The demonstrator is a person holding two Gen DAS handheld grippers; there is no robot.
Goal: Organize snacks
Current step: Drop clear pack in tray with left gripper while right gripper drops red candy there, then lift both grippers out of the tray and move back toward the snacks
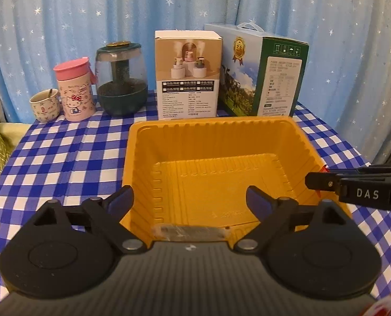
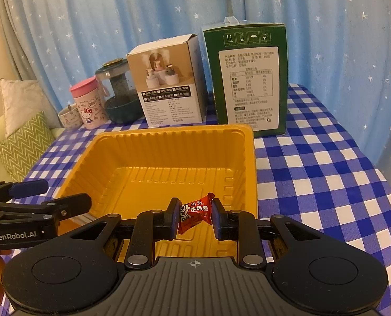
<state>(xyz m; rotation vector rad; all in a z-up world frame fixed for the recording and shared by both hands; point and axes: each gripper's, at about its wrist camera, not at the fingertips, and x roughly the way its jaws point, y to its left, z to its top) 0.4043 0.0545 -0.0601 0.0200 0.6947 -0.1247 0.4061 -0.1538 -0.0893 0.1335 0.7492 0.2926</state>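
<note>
A yellow plastic tray [image 1: 208, 122] sits on the blue checked tablecloth, its ribbed floor bare in both views. My left gripper [image 1: 189, 197] hangs open over the tray's near side with nothing between its fingers. Just below it, against the near wall, lies a small clear-wrapped packet [image 1: 190, 230]. My right gripper [image 2: 195, 210] is shut on a red wrapped candy [image 2: 195, 214] over the tray's [image 2: 169, 131] near right part. In the left wrist view the right gripper [image 1: 324, 181] reaches in from the right over the rim. In the right wrist view the left gripper [image 2: 53, 194] stands open at the left.
Along the back stand a small patterned cup [image 1: 44, 104], a pink-lidded cartoon tumbler [image 1: 75, 92], a dark green jar [image 1: 120, 79], a white humidifier box [image 1: 186, 79] and a green carton with a handle [image 1: 269, 76]. A starry blue curtain hangs behind; cushions lie far left [image 2: 24, 142].
</note>
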